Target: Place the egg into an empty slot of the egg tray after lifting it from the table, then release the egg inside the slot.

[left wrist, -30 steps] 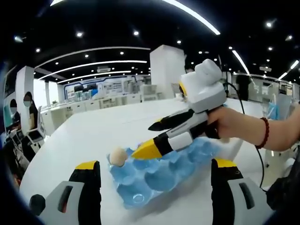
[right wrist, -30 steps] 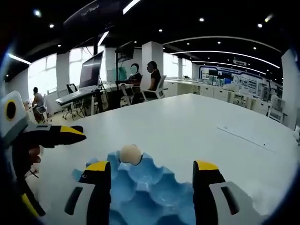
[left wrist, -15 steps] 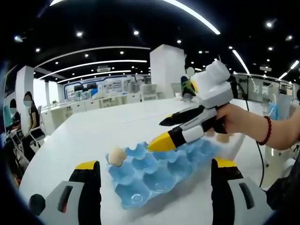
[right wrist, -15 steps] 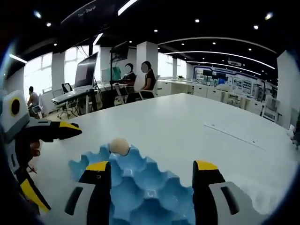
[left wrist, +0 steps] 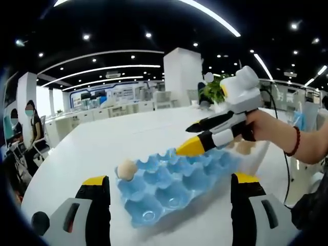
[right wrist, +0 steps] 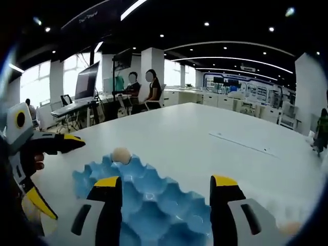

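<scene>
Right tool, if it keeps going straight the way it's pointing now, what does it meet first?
Probably the blue moulded egg tray, which lies between and just ahead of the right tool. Its open jaws slope down toward the empty cups; depth is unclear. The beige egg sits left of that line.

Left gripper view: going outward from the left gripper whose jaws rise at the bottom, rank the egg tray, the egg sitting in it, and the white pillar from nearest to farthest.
1. The blue egg tray, on the table just ahead of the left gripper, between its open jaws.
2. The egg, in a slot at the tray's left corner, slightly farther.
3. The white pillar, far back in the room, past the table.
</scene>
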`<action>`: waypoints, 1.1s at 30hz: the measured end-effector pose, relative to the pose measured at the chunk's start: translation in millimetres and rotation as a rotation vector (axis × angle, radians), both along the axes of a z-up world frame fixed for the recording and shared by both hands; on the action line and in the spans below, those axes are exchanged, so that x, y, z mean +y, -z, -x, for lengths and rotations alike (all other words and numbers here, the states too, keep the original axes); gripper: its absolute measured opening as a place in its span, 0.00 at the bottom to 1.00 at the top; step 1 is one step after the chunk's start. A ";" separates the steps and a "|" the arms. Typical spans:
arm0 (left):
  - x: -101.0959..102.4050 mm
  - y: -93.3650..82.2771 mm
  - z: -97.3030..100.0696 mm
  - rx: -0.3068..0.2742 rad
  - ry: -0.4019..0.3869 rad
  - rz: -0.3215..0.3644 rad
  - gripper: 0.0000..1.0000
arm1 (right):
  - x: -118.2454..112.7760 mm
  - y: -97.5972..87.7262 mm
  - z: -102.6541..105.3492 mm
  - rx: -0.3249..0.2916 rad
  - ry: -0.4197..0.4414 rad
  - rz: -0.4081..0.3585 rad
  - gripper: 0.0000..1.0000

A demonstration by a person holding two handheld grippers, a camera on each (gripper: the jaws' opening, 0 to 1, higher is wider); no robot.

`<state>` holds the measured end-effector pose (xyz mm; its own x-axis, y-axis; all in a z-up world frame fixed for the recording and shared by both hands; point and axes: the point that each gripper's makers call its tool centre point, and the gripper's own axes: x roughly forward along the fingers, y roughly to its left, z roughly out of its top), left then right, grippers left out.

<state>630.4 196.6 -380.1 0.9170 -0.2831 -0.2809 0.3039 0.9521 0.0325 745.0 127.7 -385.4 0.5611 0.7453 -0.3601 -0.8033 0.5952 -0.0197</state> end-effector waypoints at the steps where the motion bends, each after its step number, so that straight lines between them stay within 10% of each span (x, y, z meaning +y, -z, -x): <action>1: -0.3 -0.1 0.4 0.000 0.000 -0.001 1.00 | -2.9 0.5 -1.1 0.004 0.007 -0.001 0.72; 33: 3.0 3.5 -5.1 0.005 0.003 0.014 1.00 | -80.7 -1.8 -23.5 0.009 0.211 0.014 0.71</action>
<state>635.5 199.6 -383.6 0.9147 -0.2901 -0.2814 0.3073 0.9514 0.0180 768.6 47.0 -383.6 0.7012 0.6063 -0.3751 -0.6609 0.7502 -0.0227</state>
